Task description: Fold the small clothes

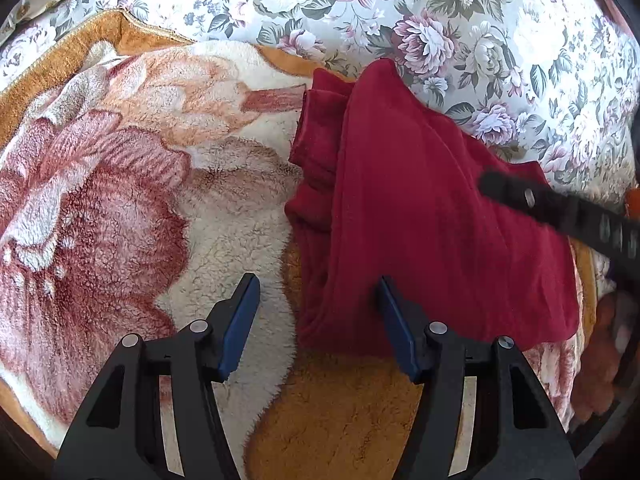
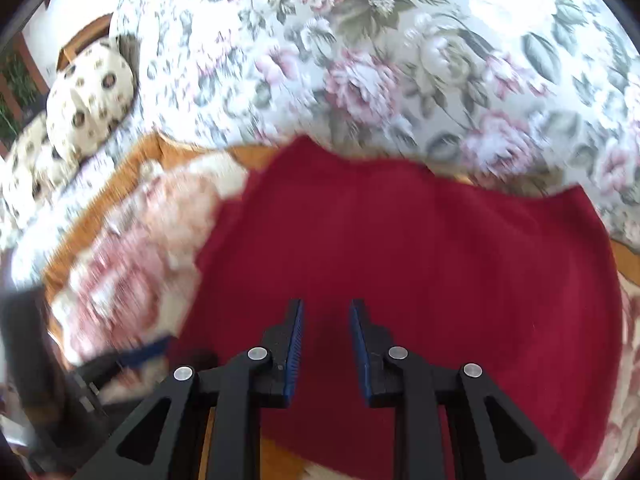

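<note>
A dark red garment (image 1: 420, 208) lies folded on a fleece blanket, with a narrower layer showing along its left side. My left gripper (image 1: 318, 294) hovers open at the garment's near left corner. Its right finger (image 1: 394, 320) is over the red cloth and its left finger is over the blanket; nothing is pinched. In the right wrist view the red garment (image 2: 420, 248) fills the middle. My right gripper (image 2: 326, 314) stands above it with a narrow gap between the blue pads and no cloth in that gap. The right gripper's black finger (image 1: 568, 216) crosses the garment's right side.
The fleece blanket (image 1: 120, 200) has orange borders and a large pink flower print. Beyond it spreads a floral bedsheet (image 1: 440, 12). A spotted cream pillow (image 2: 88, 96) lies at the far left. The left gripper (image 2: 136, 354) shows blurred at the lower left.
</note>
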